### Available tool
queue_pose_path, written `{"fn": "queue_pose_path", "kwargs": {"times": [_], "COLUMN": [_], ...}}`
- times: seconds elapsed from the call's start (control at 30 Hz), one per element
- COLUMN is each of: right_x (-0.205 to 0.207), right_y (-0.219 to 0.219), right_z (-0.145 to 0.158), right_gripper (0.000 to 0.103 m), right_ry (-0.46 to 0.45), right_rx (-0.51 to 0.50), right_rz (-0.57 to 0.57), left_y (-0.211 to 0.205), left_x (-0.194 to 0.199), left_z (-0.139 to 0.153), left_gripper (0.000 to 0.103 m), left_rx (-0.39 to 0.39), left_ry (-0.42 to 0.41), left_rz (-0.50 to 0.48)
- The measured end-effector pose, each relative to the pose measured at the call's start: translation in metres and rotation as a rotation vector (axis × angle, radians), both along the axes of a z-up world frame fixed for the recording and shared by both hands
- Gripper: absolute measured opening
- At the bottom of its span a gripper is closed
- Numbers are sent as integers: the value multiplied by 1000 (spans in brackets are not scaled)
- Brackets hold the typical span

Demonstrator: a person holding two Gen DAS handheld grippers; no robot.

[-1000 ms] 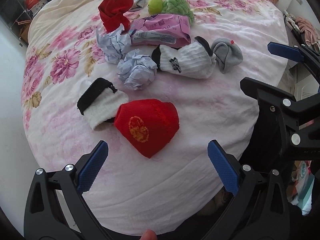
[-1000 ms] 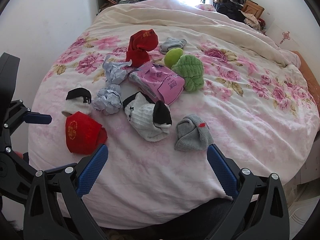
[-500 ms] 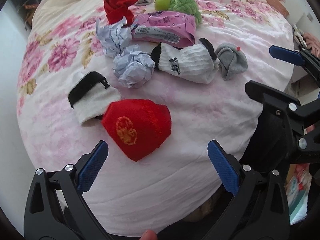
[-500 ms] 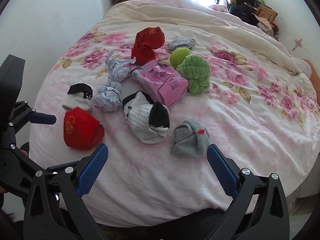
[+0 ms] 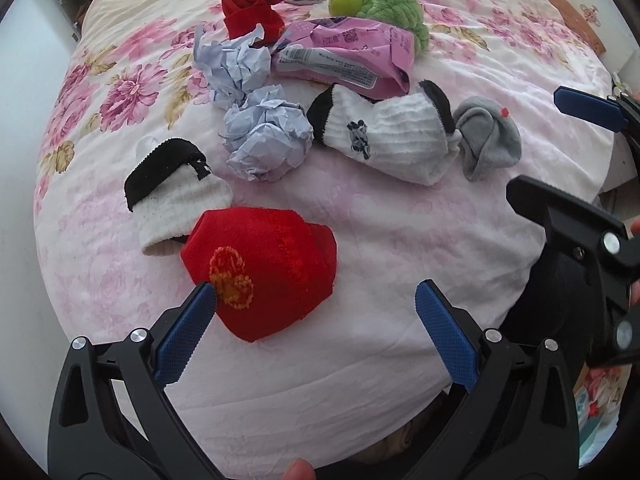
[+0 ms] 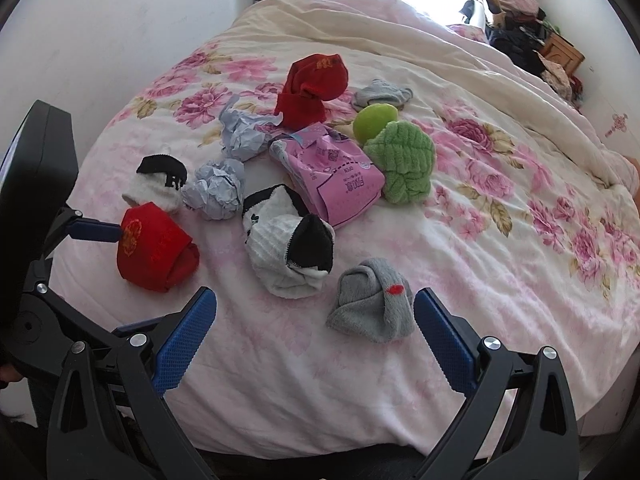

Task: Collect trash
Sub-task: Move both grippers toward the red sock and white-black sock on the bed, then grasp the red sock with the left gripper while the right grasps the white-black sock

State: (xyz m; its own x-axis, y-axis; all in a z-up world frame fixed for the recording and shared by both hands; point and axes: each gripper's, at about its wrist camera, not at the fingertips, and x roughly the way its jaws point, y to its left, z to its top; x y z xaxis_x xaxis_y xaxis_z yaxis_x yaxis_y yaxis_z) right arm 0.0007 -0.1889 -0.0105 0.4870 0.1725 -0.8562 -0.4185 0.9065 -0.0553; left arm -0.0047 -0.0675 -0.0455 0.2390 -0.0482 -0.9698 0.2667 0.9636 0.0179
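- Lying past the near red sock (image 5: 260,268), the nearer crumpled paper ball (image 5: 268,138) is found ahead and slightly left of the left gripper (image 5: 316,332), which is judged the closer one.
- A second paper wad (image 5: 232,66) and the pink wrapper (image 5: 344,54) are seen farther back on the flowered bedspread (image 5: 400,216); the wrapper's long axis runs across the view.
- The left gripper's jaws are spread wide and nothing is held; its left fingertip is seen at the red sock's edge.
- The right gripper (image 6: 314,340) is likewise released, poised low over the grey sock (image 6: 372,300).
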Motion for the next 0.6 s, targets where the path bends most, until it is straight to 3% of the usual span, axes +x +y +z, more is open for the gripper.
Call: {"fn": "queue_pose_path", "kwargs": {"times": [0.6], "right_x": [9], "right_y": [-3], "right_z": [-8], "right_gripper": [95], "right_ry": [8], "right_rx": [-1], "right_rz": [28], "left_y": [-5], "left_x": [10], "left_z": [-6], "left_gripper": [98], "left_rx": [15], "left_ry": [5], "left_rz": [28]}}
